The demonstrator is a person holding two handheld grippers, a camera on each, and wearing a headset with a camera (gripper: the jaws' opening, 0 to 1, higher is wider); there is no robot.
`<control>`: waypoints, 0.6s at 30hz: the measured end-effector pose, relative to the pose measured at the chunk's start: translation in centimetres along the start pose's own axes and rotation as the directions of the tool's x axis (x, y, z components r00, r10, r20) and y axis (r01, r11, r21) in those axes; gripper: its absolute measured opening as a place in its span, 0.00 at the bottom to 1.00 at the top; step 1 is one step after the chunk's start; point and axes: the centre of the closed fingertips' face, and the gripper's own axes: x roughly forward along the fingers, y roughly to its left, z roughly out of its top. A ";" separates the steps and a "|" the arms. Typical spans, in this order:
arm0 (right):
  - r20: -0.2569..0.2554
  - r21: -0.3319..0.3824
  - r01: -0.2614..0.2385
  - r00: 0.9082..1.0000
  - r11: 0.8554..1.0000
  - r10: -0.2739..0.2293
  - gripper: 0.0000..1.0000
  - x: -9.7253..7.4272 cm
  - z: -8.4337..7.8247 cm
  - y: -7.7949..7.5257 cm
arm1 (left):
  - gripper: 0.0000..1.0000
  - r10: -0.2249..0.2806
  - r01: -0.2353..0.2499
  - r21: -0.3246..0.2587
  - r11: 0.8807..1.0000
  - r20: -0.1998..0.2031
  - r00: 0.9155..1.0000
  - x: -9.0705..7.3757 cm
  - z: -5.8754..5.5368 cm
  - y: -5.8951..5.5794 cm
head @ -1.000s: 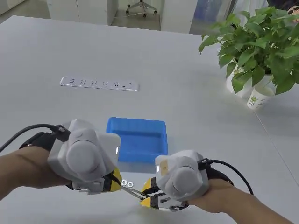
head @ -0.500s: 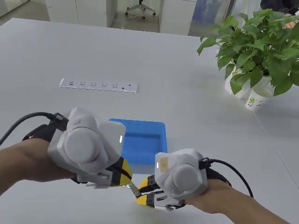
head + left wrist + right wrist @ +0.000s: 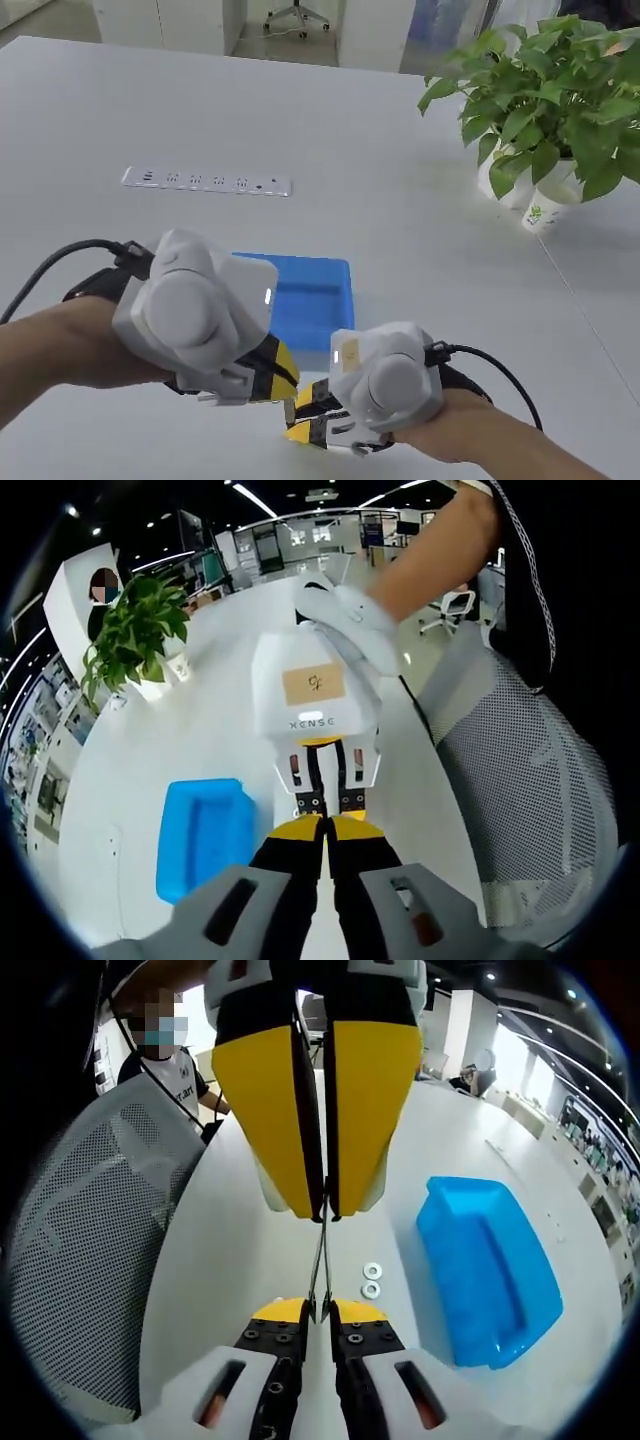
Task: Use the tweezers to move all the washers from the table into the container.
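Thin metal tweezers point(image 3: 320, 1258) run between the two grippers. My right gripper point(image 3: 318, 1310) is shut on their near end, and my left gripper point(image 3: 320, 1212) faces it with its yellow jaws shut on the far end. Two small washers point(image 3: 372, 1271) lie on the table just right of the tweezers, beside the blue container point(image 3: 487, 1260). In the head view the left gripper point(image 3: 287, 371) and right gripper point(image 3: 300, 416) meet tip to tip in front of the container point(image 3: 315, 290), hiding the washers. The left gripper view has its own yellow tips point(image 3: 325, 826) against the right gripper point(image 3: 328, 802).
A white power strip point(image 3: 205, 182) lies behind the container. A potted plant point(image 3: 540, 110) stands at the far right of the grey table. A mesh chair back point(image 3: 90, 1230) sits off the table's near edge.
The left gripper has moved right and forward to meet the right gripper, covering the washers in the head view. The tweezers, visible between the grippers before, are now hidden there.
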 end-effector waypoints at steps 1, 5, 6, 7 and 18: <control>0.000 0.000 0.000 1.000 1.000 0.000 0.11 0.0 0.0 0.0 | 0.06 0.002 -0.002 0.000 1.000 0.001 1.000 0.0 0.0 0.0; 0.002 0.001 -0.001 1.000 1.000 0.001 0.11 0.1 0.1 0.0 | 0.10 -0.008 0.008 0.005 1.000 -0.004 1.000 0.1 -0.3 0.0; 0.002 0.002 -0.001 1.000 1.000 0.001 0.11 0.1 0.1 0.0 | 0.10 -0.012 0.012 0.005 1.000 -0.012 1.000 0.2 -0.5 -0.1; 0.001 0.003 -0.001 1.000 1.000 0.001 0.11 0.1 0.1 0.0 | 0.10 -0.020 0.020 0.003 1.000 -0.019 1.000 0.3 -0.7 -0.2; -0.002 0.003 0.001 1.000 1.000 -0.001 0.11 0.0 0.0 0.0 | 0.11 -0.036 0.035 -0.026 0.999 -0.039 0.999 1.4 -2.1 -0.3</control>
